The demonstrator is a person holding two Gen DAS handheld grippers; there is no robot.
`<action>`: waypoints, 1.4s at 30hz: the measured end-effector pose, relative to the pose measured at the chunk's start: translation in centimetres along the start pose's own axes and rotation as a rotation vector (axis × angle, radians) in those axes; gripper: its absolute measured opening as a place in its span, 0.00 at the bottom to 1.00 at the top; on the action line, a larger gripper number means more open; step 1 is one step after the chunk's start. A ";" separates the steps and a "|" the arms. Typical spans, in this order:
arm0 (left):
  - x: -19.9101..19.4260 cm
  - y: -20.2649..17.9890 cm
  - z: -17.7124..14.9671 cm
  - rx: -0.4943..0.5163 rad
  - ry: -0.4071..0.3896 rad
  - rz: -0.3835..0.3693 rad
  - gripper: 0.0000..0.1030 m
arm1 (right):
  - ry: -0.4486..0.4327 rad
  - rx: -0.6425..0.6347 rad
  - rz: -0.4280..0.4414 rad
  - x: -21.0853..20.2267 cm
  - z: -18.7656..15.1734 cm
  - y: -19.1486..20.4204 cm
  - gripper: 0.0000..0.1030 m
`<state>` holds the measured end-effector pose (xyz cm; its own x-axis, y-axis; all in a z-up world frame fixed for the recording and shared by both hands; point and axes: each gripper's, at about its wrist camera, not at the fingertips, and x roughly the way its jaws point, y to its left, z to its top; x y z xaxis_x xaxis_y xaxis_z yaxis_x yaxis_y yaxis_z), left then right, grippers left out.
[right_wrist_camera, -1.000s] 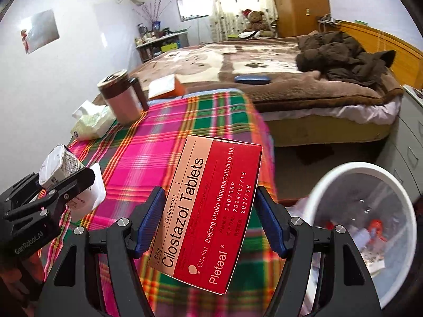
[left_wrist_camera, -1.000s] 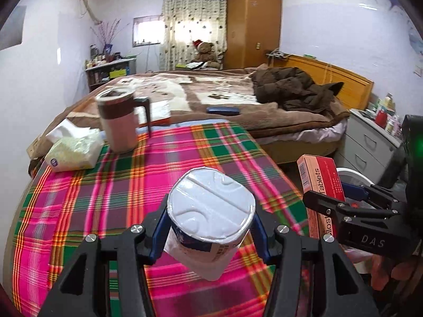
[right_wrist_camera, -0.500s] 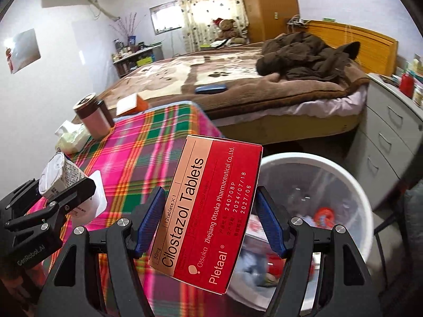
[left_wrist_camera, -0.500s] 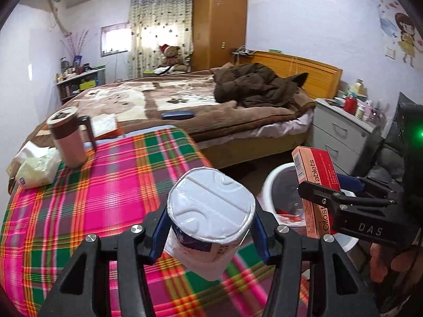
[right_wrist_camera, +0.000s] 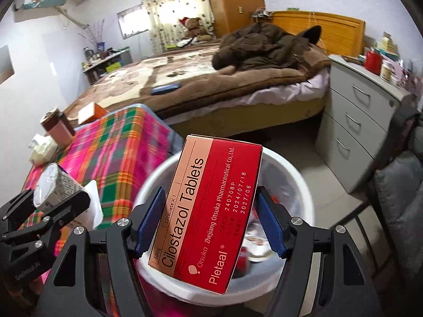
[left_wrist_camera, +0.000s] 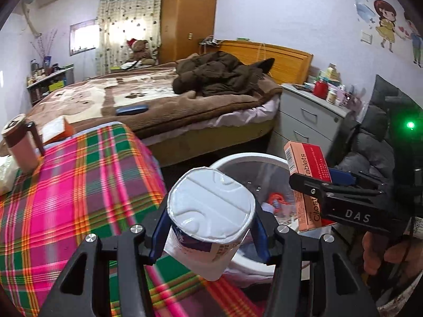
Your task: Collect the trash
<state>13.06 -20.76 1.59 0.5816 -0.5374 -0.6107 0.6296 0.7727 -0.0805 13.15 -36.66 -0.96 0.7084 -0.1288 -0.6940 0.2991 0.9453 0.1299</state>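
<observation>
My left gripper [left_wrist_camera: 208, 227] is shut on a white yogurt cup [left_wrist_camera: 210, 211] with a foil lid, held at the table's right edge beside the white trash bin [left_wrist_camera: 238, 159]. The right gripper [right_wrist_camera: 211, 222] is shut on a red tablet box [right_wrist_camera: 206, 208] directly above that trash bin [right_wrist_camera: 290, 174], whose clear liner holds some scraps. In the left wrist view the tablet box [left_wrist_camera: 308, 169] and right gripper [left_wrist_camera: 343, 200] hang over the bin's far side. The right wrist view shows the yogurt cup [right_wrist_camera: 53, 182] and left gripper [right_wrist_camera: 50, 211] at the lower left.
A table with a pink and green plaid cloth [left_wrist_camera: 66, 185] carries a brown mug [left_wrist_camera: 18, 145], a tissue pack [right_wrist_camera: 42, 148] and an orange box [left_wrist_camera: 56, 130]. Behind are a bed [left_wrist_camera: 158, 100] with a dark coat, a grey drawer unit [right_wrist_camera: 364, 121] and a dark chair [right_wrist_camera: 396, 190].
Both grippers have swung to the right off the table, still holding the cup and the box. The trash bin has come into view under them.
</observation>
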 end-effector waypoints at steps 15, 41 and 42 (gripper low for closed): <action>3.4 -2.6 -0.6 -0.001 0.062 -0.036 0.60 | 0.095 -0.019 -0.024 2.6 -0.4 -3.1 0.69; -3.0 -0.3 -2.4 -0.070 -0.041 0.084 0.70 | -0.084 -0.031 0.031 -3.0 -1.9 -0.9 0.69; -3.5 -0.2 -2.8 -0.074 -0.045 0.092 0.70 | -0.100 -0.037 0.034 -3.5 -2.3 -0.6 0.69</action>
<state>9.48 -18.11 1.53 0.6588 -0.4761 -0.5825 0.5335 0.8415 -0.0845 9.04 -36.09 -0.20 0.7783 -0.1242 -0.6155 0.2516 0.9598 0.1244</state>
